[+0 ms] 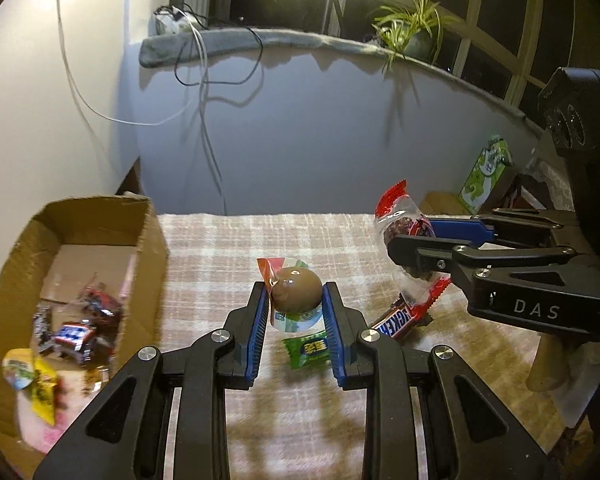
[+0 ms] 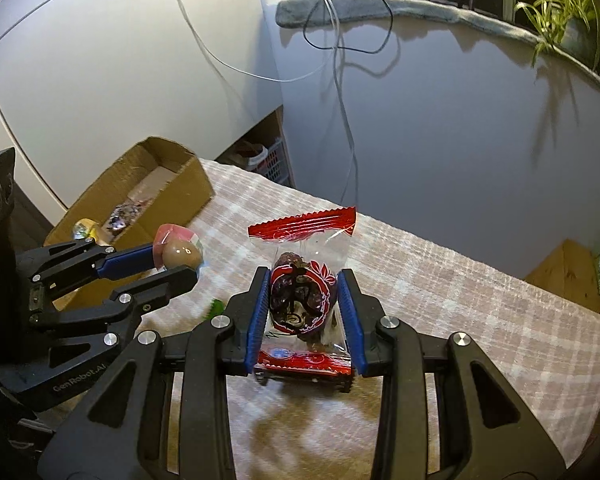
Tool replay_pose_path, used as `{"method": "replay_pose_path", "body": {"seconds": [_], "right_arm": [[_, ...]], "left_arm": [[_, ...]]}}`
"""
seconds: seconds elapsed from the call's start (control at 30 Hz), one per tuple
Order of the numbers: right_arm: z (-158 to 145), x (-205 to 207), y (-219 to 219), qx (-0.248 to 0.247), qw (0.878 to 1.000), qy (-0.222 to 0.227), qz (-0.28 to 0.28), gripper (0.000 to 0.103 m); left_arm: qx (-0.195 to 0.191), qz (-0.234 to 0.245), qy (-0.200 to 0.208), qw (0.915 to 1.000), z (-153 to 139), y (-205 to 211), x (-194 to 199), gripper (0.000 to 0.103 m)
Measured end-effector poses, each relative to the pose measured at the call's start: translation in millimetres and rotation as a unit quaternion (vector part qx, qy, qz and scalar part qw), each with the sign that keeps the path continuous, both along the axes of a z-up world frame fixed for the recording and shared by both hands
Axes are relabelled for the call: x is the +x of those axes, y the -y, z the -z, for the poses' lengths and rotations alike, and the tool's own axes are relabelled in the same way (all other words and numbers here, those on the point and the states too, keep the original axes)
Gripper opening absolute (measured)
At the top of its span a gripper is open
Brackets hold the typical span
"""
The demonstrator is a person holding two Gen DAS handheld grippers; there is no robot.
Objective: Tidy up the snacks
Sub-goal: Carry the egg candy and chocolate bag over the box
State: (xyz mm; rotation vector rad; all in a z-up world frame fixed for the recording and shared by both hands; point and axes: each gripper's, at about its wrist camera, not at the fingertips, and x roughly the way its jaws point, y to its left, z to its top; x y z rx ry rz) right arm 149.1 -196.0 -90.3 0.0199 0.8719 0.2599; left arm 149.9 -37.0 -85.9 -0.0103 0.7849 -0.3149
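**Both grippers holding snacks above bench**

Left gripper (image 1: 296,300) clenched on an egg snack (image 1: 297,294), brown egg in a clear wrapper with an orange end, held off the bench (image 1: 220,248) to the right of the box (image 1: 148,248). Right gripper (image 2: 304,292) clamped on a date pack (image 2: 302,300), clear bag with red sealed ends, held upright, further right of the box than the egg. In the left view the date pack (image 1: 396,220) hangs in the right gripper (image 1: 414,236) above a Snickers (image 1: 392,320) lying on the bench. Green candy (image 1: 305,349) lies on the bench under the left gripper, just left of the Snickers. Box sits open on the bench's left edge, several wrapped snacks inside, among them a bar (image 1: 74,336) and a yellow pack (image 1: 40,388). In the right view the left gripper (image 2: 180,264) with the egg snack (image 2: 182,254) is just right of the box (image 2: 188,188). Plant (image 1: 412,28) on the sill well behind the box
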Motion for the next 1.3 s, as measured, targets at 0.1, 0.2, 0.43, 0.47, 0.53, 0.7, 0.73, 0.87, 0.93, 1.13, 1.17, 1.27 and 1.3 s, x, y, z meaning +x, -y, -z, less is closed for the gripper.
{"method": "replay_pose_path", "body": {"seconds": [0.1,0.2,0.43,0.47,0.53,0.7,0.73,0.87,0.93,1.13,1.17,1.27,1.3], "right_arm": [[-9,-3,-12,-0.002,1.000,0.007,-0.007,0.036],[-16,-5,-26,-0.005,1.000,0.012,-0.015,0.036],[-26,-2,-62,-0.010,0.999,0.020,-0.037,0.036],[-27,-1,-68,-0.010,0.999,0.021,-0.040,0.036],[-28,1,-77,-0.010,0.999,0.022,-0.046,0.036],[-29,11,-106,-0.009,0.998,0.021,-0.064,0.036],[-29,13,-112,-0.010,0.997,0.021,-0.067,0.036],[-27,23,-132,-0.006,0.997,0.018,-0.079,0.036],[-25,28,-143,-0.005,0.996,0.016,-0.085,0.036],[-16,45,-170,0.000,0.995,0.006,-0.101,0.036],[-14,47,-173,0.000,0.995,0.004,-0.103,0.036],[-8,55,-182,-0.001,0.994,-0.001,-0.108,0.036],[-7,57,-184,0.000,0.994,-0.002,-0.109,0.036]], "left_arm": [[-0.005,-0.003,0.009,0.9999,-6,-10,-6,0.026],[-0.008,-0.011,0.015,0.9998,-12,-22,-12,0.026],[-0.008,-0.035,0.027,0.9990,-24,-56,-22,0.026],[-0.008,-0.039,0.029,0.9988,-25,-61,-23,0.026],[-0.009,-0.046,0.029,0.9985,-26,-72,-24,0.026],[-0.011,-0.066,0.027,0.9974,-27,-98,-24,0.026],[-0.011,-0.069,0.027,0.9972,-27,-102,-24,0.026],[-0.012,-0.086,0.027,0.9959,-26,-122,-25,0.026],[-0.012,-0.092,0.027,0.9953,-25,-130,-25,0.026],[-0.013,-0.111,0.021,0.9935,-20,-154,-22,0.026],[-0.014,-0.114,0.020,0.9932,-19,-157,-21,0.026],[-0.014,-0.120,0.017,0.9925,-17,-165,-19,0.026],[-0.013,-0.121,0.016,0.9924,-16,-167,-18,0.026]]}}
